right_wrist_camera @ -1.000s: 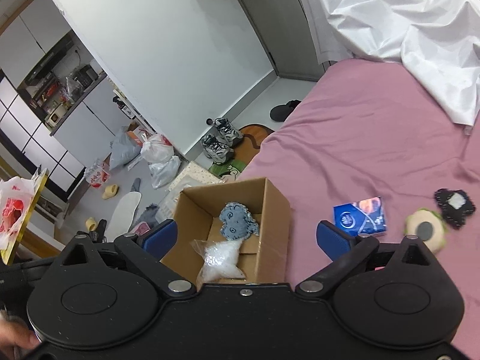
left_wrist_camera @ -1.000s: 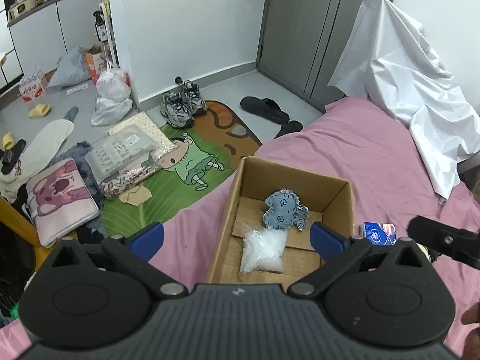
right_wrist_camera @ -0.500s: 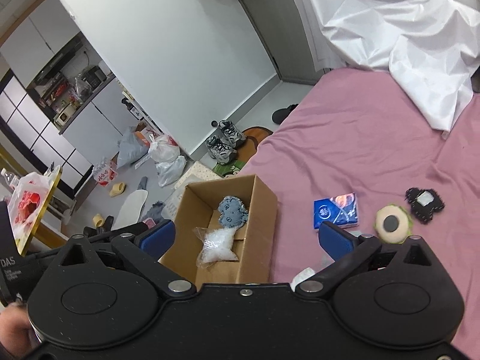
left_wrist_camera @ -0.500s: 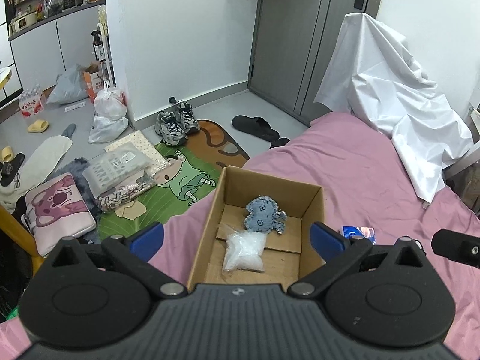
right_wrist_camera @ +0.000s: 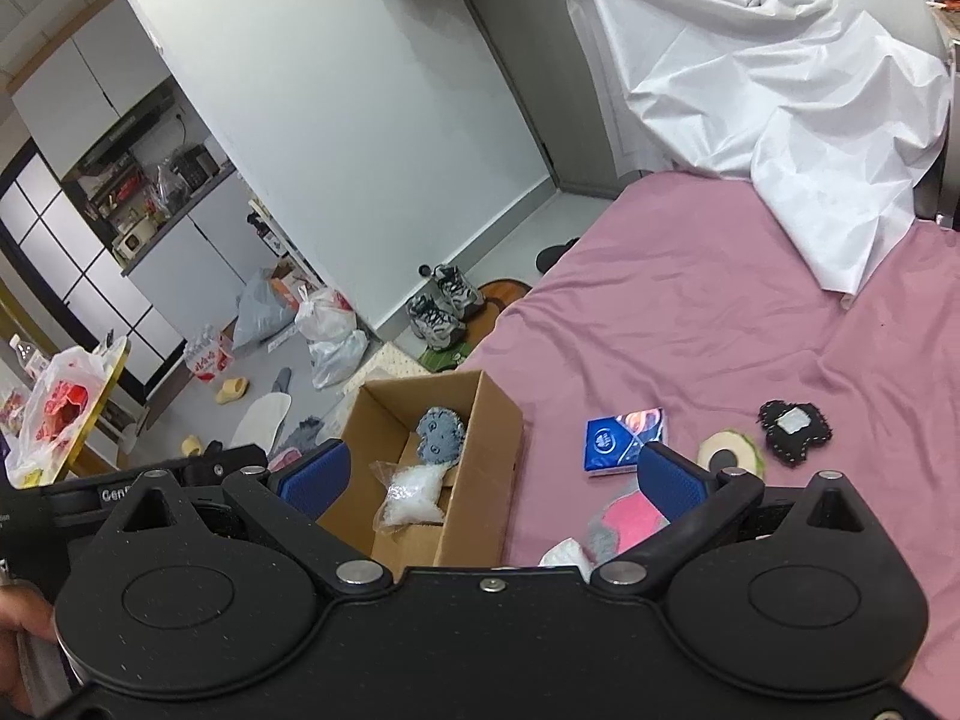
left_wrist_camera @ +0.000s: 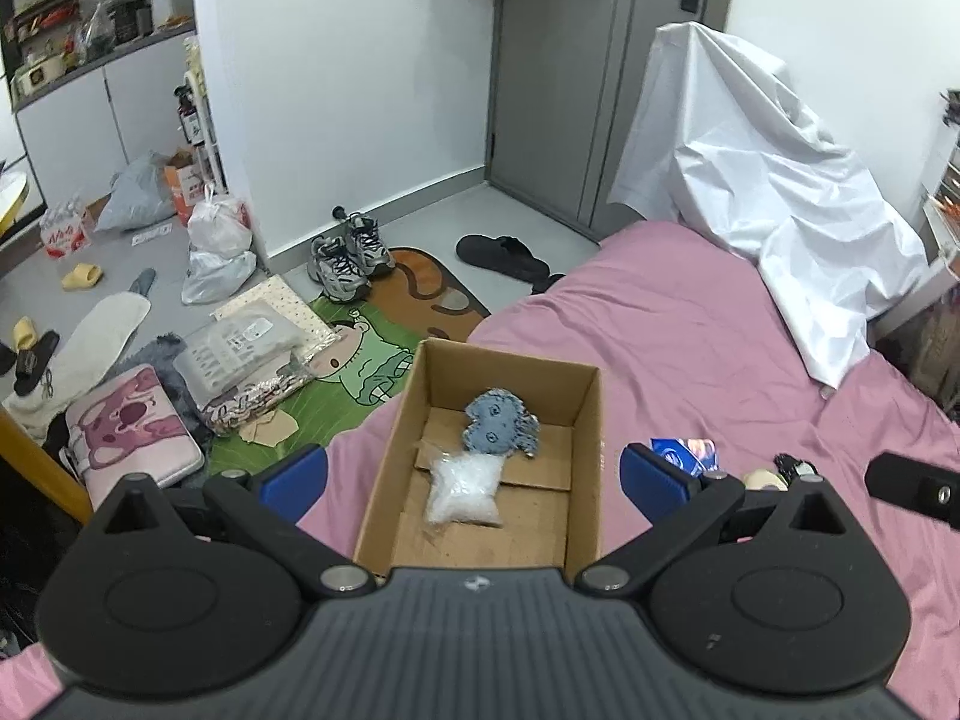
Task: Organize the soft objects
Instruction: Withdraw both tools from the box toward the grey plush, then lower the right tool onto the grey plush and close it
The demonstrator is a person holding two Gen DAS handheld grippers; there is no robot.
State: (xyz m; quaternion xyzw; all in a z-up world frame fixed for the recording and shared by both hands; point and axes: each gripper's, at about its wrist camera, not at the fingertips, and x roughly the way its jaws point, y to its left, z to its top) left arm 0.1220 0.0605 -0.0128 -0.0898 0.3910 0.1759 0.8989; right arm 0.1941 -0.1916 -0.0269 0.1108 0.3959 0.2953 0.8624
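Pink bedsheet [right_wrist_camera: 690,324] fills the right side of both views, its near corner dropping to a cluttered grey floor [left_wrist_camera: 420,222]. On that corner sits an open brown cardboard box [left_wrist_camera: 585,456], its left wall close to the bed's edge; to its right the sheet runs wide and bare up to a crumpled white cloth [left_wrist_camera: 774,192] by the door.

Inside the box lie a fuzzy blue-grey plush toy [left_wrist_camera: 497,425] at the far end and a clear plastic bag of white filling [left_wrist_camera: 463,489] just in front of it, touching. Outside, to the right, a blue tissue packet [right_wrist_camera: 624,441] lies near the box — its print too small to read — then a round cream-and-green felt piece [right_wrist_camera: 729,453], a black felt piece with a grey patch [right_wrist_camera: 795,432], and a pink-and-grey soft item [right_wrist_camera: 624,519] partly hidden behind the right gripper [right_wrist_camera: 492,477].

The left gripper [left_wrist_camera: 474,474] hangs over the box; both grippers' blue-padded fingers are spread wide, gripping nothing.
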